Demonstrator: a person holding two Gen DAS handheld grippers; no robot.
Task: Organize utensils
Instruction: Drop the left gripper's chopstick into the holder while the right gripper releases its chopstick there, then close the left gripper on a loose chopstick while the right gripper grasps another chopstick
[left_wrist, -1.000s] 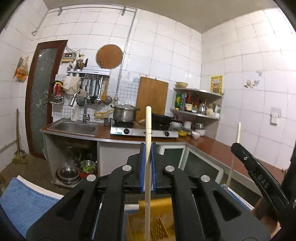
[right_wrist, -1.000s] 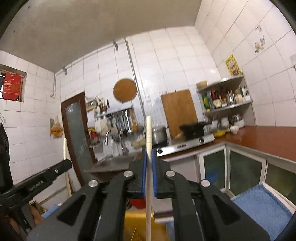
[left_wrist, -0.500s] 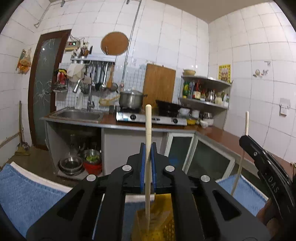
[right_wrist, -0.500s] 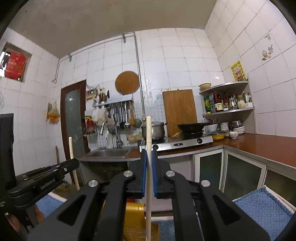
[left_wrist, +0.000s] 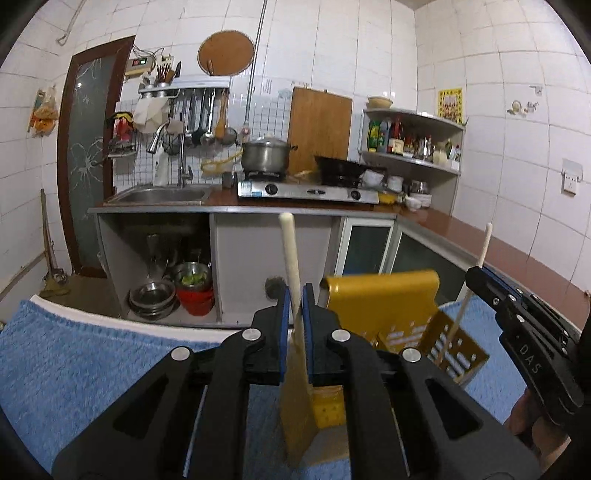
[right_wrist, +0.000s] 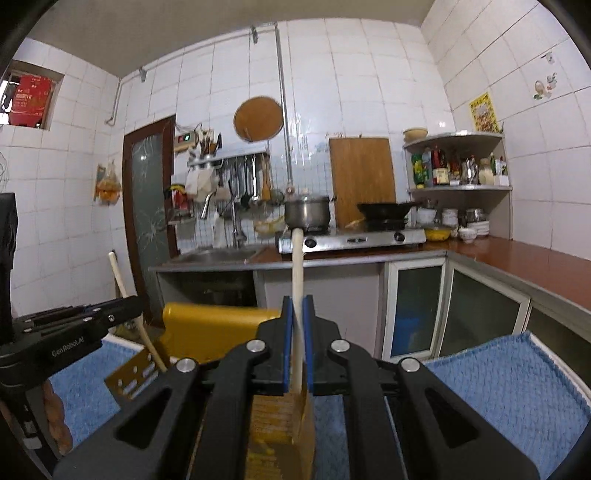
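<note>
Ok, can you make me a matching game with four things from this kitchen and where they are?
Things:
1. steel pot
2. cutting board
3. metal bowls
4. yellow rack

Places:
A. under the sink
B. on the blue towel
C. on the stove
D. leaning against the wall tiles

Pairs: 1-C, 2-D, 3-A, 4-B
</note>
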